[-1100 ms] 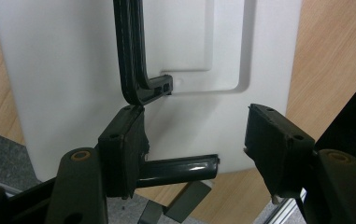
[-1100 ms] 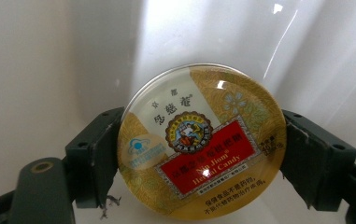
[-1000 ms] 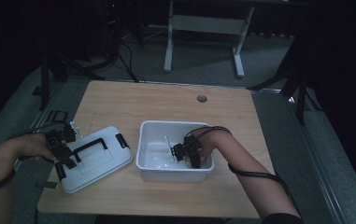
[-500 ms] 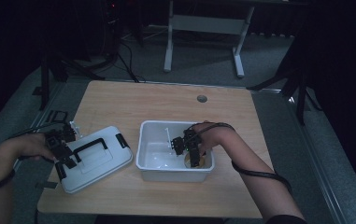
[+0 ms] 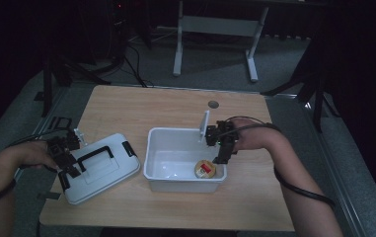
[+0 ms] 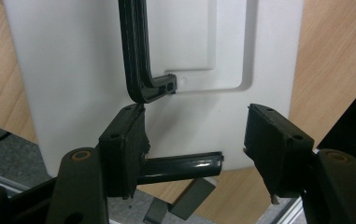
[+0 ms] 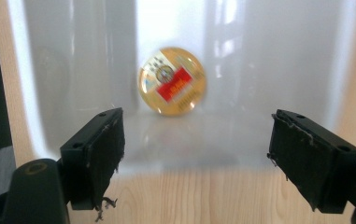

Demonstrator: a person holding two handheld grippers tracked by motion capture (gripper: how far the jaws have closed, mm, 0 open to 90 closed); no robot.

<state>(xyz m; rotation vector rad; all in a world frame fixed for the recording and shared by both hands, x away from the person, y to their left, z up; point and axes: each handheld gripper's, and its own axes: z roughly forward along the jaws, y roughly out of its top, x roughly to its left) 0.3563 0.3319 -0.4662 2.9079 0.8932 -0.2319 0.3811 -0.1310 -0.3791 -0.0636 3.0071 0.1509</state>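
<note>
right gripper (image 5: 221, 153): jaws apart, empty | round tin (image 5: 205, 169) in tub (image 5: 158, 168), just below it

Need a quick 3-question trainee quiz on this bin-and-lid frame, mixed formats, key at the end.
1. True or false: the round tin lies inside the white bin.
2. The right gripper is: A) shut on the tin, B) open above the bin, C) resting on the lid.
3. Fill in: the left gripper sits at the edge of the white ____, by one of its black latches.

Key: 1 true; 2 B; 3 lid.
</note>
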